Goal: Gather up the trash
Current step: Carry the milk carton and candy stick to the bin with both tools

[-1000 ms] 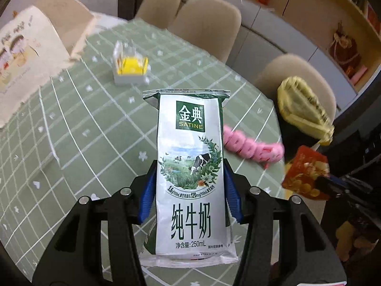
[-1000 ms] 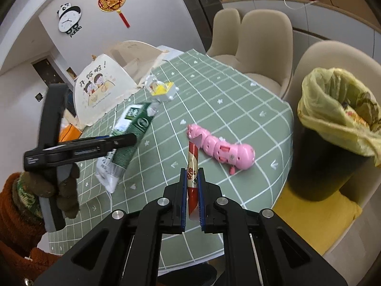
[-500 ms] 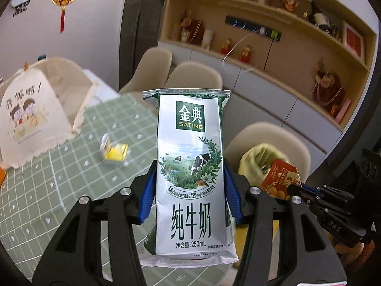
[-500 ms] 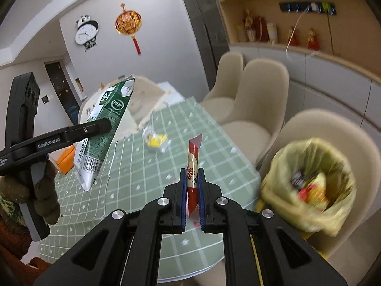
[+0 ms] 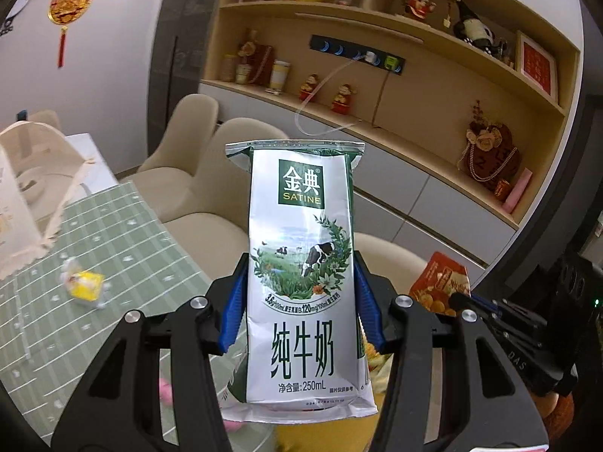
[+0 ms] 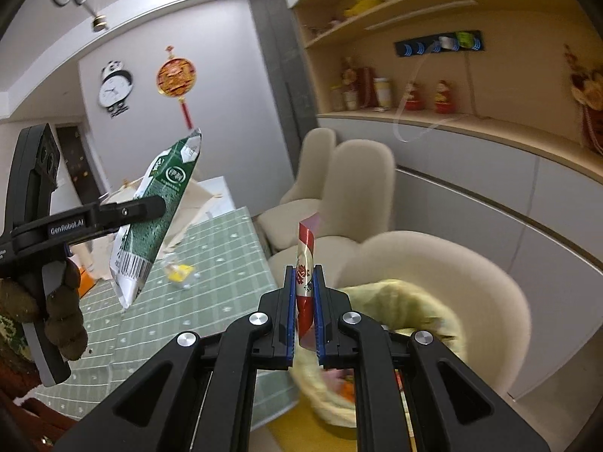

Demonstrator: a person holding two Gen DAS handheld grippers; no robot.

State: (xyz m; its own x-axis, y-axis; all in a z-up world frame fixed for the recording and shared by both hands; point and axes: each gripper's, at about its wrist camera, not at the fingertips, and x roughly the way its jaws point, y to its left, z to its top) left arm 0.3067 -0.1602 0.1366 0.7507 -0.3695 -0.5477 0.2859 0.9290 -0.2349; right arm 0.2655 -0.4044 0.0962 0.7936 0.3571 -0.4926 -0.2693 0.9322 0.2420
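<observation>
My left gripper (image 5: 301, 309) is shut on a white and green milk carton (image 5: 303, 275), held upright in the air; the carton also shows in the right wrist view (image 6: 154, 218). My right gripper (image 6: 304, 301) is shut on a flat red snack wrapper (image 6: 306, 263), seen edge-on; the wrapper also shows in the left wrist view (image 5: 441, 286). Just below the right gripper is a bin lined with a yellow bag (image 6: 407, 301) with trash inside. A yellow wrapped piece (image 5: 84, 286) lies on the green checked table (image 5: 113, 233).
Beige chairs (image 6: 433, 263) stand around the table, one right behind the bin. A pink toy (image 5: 166, 391) shows partly under the left gripper. A cream food cover (image 5: 22, 203) stands on the far left of the table. Shelves and cabinets line the wall.
Both grippers have swung up and to the right, away from the table. The bin now lies closer, directly under the right gripper. Both still hold their items.
</observation>
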